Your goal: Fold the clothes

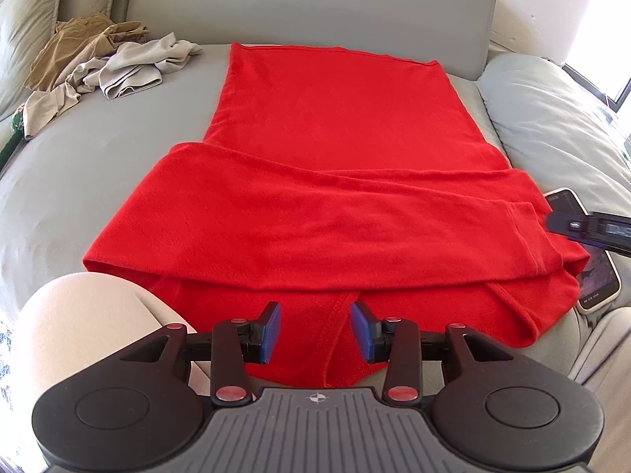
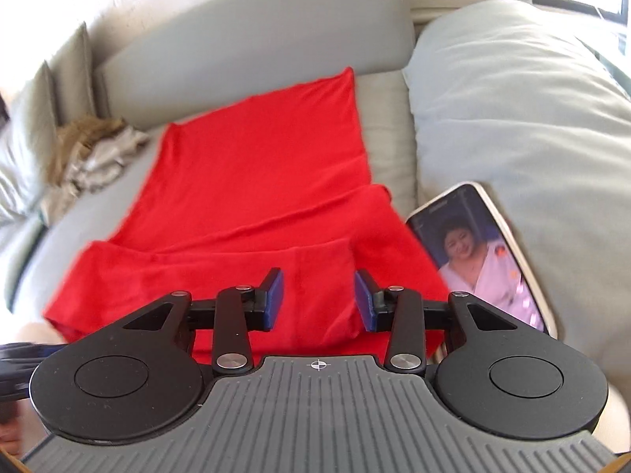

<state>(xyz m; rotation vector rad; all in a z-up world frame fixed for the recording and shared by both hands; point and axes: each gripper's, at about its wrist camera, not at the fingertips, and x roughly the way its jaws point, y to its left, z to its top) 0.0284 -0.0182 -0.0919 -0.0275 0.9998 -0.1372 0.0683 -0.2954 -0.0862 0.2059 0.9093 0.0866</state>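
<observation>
A red garment (image 1: 323, 165) lies flat on the grey sofa seat (image 1: 98, 149), its sleeves folded across the near part of the body. My left gripper (image 1: 315, 333) hovers open over the garment's near end, a stitched seam showing between its blue pads, holding nothing. In the right wrist view the same red garment (image 2: 252, 205) stretches away toward the sofa back, and my right gripper (image 2: 318, 299) is open just above the folded sleeve near the garment's right edge. Part of the right gripper's body (image 1: 587, 230) enters the left wrist view at the right edge.
A heap of tan and beige clothes (image 1: 106, 67) lies at the sofa's back left. A lit phone (image 2: 485, 260) rests by the garment's right edge, against a large grey cushion (image 2: 512, 98). A person's knee in light trousers (image 1: 79, 335) is at the near left.
</observation>
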